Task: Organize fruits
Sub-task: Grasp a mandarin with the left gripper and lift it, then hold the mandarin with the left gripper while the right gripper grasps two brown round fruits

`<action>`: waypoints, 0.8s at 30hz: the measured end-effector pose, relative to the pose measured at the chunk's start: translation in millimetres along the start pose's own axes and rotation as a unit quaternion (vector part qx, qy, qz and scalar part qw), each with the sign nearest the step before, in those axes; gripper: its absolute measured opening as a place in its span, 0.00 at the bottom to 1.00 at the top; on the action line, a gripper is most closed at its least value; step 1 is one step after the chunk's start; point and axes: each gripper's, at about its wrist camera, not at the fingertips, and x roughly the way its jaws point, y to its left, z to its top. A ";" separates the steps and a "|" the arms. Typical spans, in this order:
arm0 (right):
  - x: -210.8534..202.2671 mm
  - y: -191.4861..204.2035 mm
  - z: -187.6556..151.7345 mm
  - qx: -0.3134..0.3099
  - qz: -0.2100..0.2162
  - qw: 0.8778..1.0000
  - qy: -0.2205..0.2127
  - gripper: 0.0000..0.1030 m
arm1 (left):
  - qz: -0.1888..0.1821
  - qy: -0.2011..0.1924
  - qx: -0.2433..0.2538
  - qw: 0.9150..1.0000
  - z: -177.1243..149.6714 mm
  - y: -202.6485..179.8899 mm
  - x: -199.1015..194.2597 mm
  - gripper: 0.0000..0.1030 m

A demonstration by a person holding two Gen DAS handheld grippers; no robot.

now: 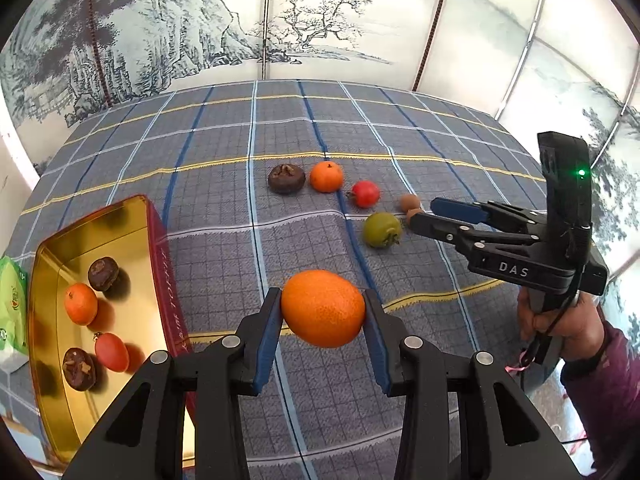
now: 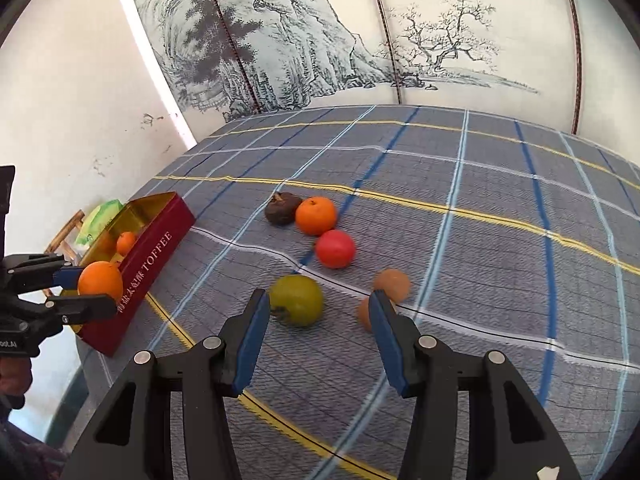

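Orange (image 1: pixel 323 308) crosswise in left claw (image 1: pixel 324 312), long axis level

Cloth (image 1: pixel 224 248): grey-blue plaid with blue, white, yellow lines. Tin (image 2: pixel 154 256): dark red outside, gold inside, white lettering. Held fruit (image 1: pixel 323 308) orange. Loose fruits: green (image 2: pixel 297 299), red (image 2: pixel 335 254), orange (image 2: pixel 316 215), dark brown (image 2: pixel 281 209). Gripper pads (image 1: pixel 269 330) blue.

1. Large round orange citrus fruit (image 1: pixel 323 308): clamped between blue pads, clear of the cloth.
2. Gold-lined red toffee tin (image 1: pixel 159 256): open; holds two dark brown fruits, one small orange, one red fruit.
3. Loose on checked cloth: dark brown fruit (image 2: pixel 282 208), orange mandarin (image 2: pixel 316 215), red fruit (image 2: pixel 335 248), green fruit (image 2: pixel 298 299), two small tan fruits.
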 end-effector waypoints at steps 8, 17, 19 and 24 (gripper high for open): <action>20.8 18.1 5.4 -0.030 0.009 0.999 0.018 0.47 | -0.002 0.003 -0.003 1.000 -3.4 0.6 -0.6 0.39; 49.9 20.6 4.7 -0.039 -0.006 0.998 0.048 0.47 | -0.001 0.001 -0.007 1.000 -4.3 4.0 -3.6 0.39; 51.8 20.5 3.3 -0.036 -0.010 0.998 0.051 0.47 | -0.001 0.001 -0.009 1.000 -4.9 4.8 -4.4 0.39; 26.1 12.8 8.3 -0.016 -0.003 1.000 0.004 0.47 | 0.001 0.003 -0.012 1.000 -5.7 7.8 -5.2 0.39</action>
